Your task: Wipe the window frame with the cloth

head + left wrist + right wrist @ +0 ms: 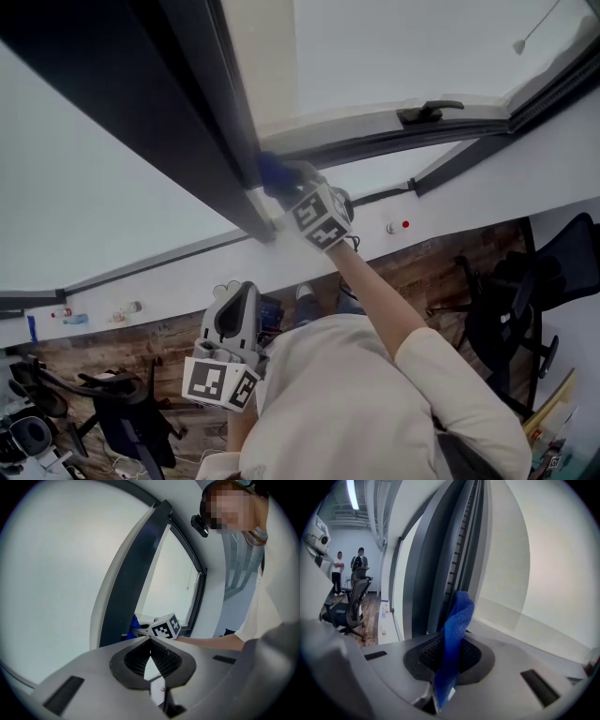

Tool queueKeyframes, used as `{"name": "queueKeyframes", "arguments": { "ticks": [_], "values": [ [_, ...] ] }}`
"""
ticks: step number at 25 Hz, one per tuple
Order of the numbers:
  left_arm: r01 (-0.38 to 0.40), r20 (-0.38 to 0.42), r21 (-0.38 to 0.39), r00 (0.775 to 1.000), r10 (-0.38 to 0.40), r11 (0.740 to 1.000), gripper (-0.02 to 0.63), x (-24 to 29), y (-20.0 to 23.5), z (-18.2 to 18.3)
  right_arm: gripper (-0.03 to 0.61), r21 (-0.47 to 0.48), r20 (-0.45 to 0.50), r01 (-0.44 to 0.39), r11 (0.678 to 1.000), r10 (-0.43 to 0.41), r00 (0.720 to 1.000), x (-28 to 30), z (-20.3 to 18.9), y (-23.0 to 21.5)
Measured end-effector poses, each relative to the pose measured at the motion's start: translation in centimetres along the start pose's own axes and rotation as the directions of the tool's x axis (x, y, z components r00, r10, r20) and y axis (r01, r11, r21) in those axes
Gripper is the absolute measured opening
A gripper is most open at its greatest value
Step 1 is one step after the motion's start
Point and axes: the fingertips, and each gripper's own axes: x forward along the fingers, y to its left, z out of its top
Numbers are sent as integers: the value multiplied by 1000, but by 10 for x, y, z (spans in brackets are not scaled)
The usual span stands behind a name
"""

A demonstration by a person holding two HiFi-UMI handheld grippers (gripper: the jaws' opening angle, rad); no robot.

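Two grippers, yours: nearest your body, the left gripper hangs well below the window frame, its jaws pressed together on nothing. Farther up, your right gripper clamps the blue cloth, which lies against that frame's dark bar.

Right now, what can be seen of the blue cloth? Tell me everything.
The cloth is a strong blue with a fine, mesh-like weave, possibly microfibre. It is folded into a narrow strip and clamped between the jaws of the right gripper, which are shut on it. Its free end stands up past the jaw tips and curls over at the top. In the head view it is held up at the dark window frame, seemingly pressed against it near a corner.
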Motion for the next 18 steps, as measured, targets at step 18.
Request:
{"name": "queueKeyframes", "arguments": {
  "ticks": [18],
  "values": [
    [73, -6, 13, 997, -73, 997, 8, 6, -24, -4, 44, -47, -13, 71, 996, -72, 997, -5, -8, -16]
  ]
}}
